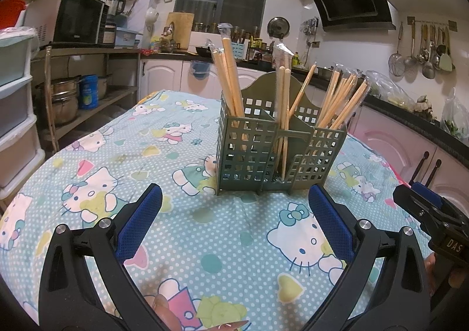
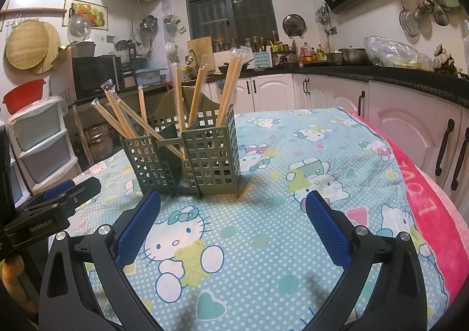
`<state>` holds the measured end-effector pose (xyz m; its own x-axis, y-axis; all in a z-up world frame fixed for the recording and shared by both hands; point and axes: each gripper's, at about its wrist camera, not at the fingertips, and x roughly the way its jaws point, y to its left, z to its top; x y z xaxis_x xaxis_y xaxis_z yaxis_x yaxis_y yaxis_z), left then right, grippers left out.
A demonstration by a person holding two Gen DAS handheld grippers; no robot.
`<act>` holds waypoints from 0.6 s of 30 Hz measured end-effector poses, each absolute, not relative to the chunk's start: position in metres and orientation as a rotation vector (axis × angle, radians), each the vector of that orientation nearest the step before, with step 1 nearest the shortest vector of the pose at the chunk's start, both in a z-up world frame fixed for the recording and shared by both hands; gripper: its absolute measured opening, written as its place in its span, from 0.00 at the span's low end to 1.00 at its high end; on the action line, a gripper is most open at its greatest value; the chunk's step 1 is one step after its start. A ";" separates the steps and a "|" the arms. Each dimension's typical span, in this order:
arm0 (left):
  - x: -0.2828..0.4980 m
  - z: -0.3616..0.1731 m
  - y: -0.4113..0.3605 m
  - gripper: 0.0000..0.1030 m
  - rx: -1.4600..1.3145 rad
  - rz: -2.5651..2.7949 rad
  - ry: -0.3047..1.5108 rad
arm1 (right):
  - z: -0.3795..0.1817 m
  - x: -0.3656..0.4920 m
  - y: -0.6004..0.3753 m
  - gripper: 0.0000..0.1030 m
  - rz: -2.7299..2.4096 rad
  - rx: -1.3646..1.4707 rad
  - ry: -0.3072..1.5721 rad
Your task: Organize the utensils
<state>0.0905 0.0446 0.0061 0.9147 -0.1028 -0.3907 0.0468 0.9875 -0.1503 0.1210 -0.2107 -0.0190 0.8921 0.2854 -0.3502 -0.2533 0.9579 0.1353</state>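
A green slotted utensil holder stands on the table, also in the right wrist view. Wrapped wooden chopsticks stand in its compartments, several on its right side; they also show in the right wrist view. My left gripper is open and empty, just in front of the holder. My right gripper is open and empty, in front of the holder and a little to its right. The right gripper shows at the right edge of the left wrist view.
The table carries a blue Hello Kitty cloth with a pink towel edge on the right. White cabinets and a dark counter run along the right. A shelf with pots and plastic drawers stand left.
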 end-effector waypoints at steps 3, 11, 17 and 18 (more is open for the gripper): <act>0.090 0.006 0.044 0.89 -0.139 -0.076 0.408 | -0.019 0.121 -0.211 0.94 0.279 0.085 0.375; 0.090 0.006 0.045 0.89 -0.140 -0.077 0.410 | -0.019 0.121 -0.211 0.94 0.279 0.086 0.377; 0.091 0.006 0.045 0.89 -0.141 -0.075 0.413 | -0.019 0.121 -0.210 0.94 0.280 0.085 0.377; 0.091 0.006 0.045 0.89 -0.142 -0.074 0.413 | -0.019 0.121 -0.210 0.94 0.278 0.086 0.376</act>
<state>0.0907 0.0451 0.0061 0.9134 -0.1003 -0.3946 0.0425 0.9874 -0.1525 0.1210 -0.2104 -0.0188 0.8926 0.2834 -0.3507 -0.2518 0.9585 0.1337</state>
